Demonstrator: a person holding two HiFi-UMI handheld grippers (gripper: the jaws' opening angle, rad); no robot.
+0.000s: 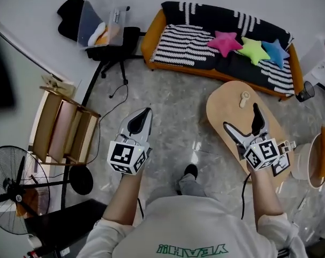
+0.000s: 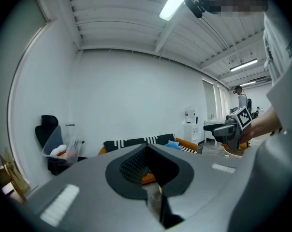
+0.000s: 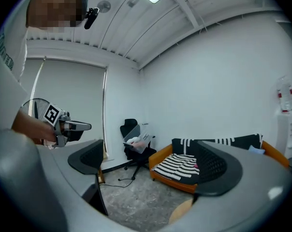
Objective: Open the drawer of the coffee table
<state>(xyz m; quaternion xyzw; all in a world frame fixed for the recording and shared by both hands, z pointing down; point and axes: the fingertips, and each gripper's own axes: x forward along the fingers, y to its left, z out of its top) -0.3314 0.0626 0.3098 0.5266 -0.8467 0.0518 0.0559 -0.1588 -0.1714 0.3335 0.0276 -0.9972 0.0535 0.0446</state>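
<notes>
The coffee table [image 1: 225, 107] is an oval wooden top on the right of the head view, with a small pale object [image 1: 245, 98] lying on it. No drawer shows in any view. My right gripper [image 1: 241, 117] hangs above the table top, open, nothing between its jaws [image 3: 151, 166]; only the table's edge [image 3: 181, 211] shows below them. My left gripper [image 1: 145, 113] is held over the bare floor left of the table, jaws pressed together and empty [image 2: 146, 151].
An orange sofa [image 1: 221, 42] with a striped blanket and star cushions stands beyond the table. An office chair [image 1: 106, 34] carrying a plastic box is at the back left. A wooden rack [image 1: 63, 128] and a fan [image 1: 17, 187] are at the left, a white bin [image 1: 305, 160] at the right.
</notes>
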